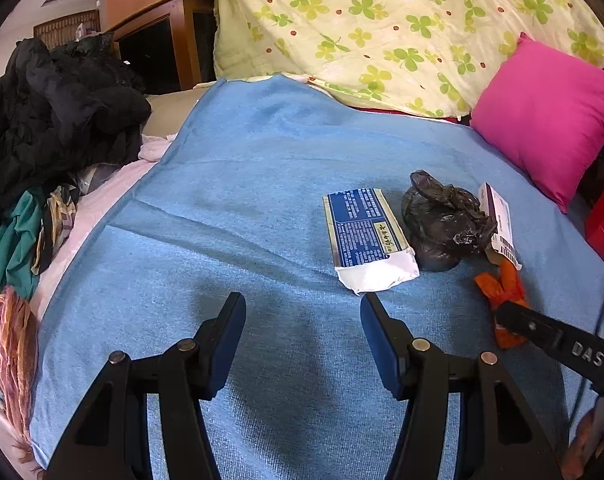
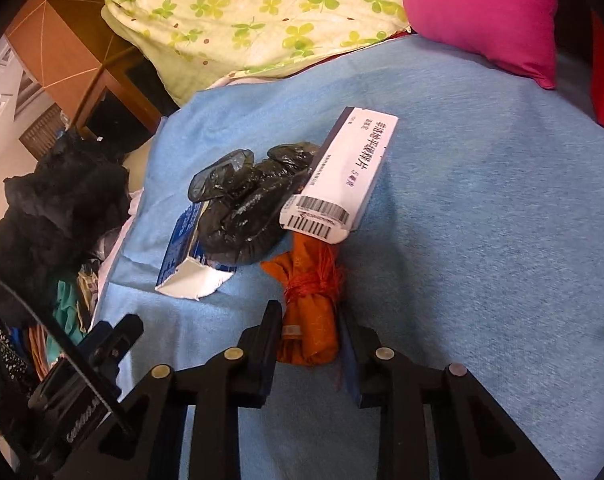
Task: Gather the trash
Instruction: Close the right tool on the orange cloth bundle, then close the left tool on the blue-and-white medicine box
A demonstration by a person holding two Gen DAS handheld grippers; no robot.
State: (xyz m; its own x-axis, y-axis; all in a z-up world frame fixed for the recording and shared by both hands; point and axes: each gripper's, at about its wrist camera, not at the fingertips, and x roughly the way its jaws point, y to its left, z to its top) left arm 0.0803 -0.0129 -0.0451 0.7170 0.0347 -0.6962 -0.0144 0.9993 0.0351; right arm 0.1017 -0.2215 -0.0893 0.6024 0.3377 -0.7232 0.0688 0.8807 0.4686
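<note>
A crumpled orange wrapper tied with red thread (image 2: pixel 311 312) lies on the blue bed blanket (image 2: pixel 481 240), clamped by the right hand-held gripper (image 2: pixel 310 354). Beside it: one black plastic bag (image 2: pixel 246 208), two cardboard boxes. The left hand-held gripper (image 1: pixel 302 320) hovers released.

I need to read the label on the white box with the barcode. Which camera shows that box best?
The right wrist view: the white box lies with its printed top and barcode end facing the camera, leaning on the black bag. In the left wrist view the white box is a narrow sliver behind the black bag, mostly hidden.
</note>
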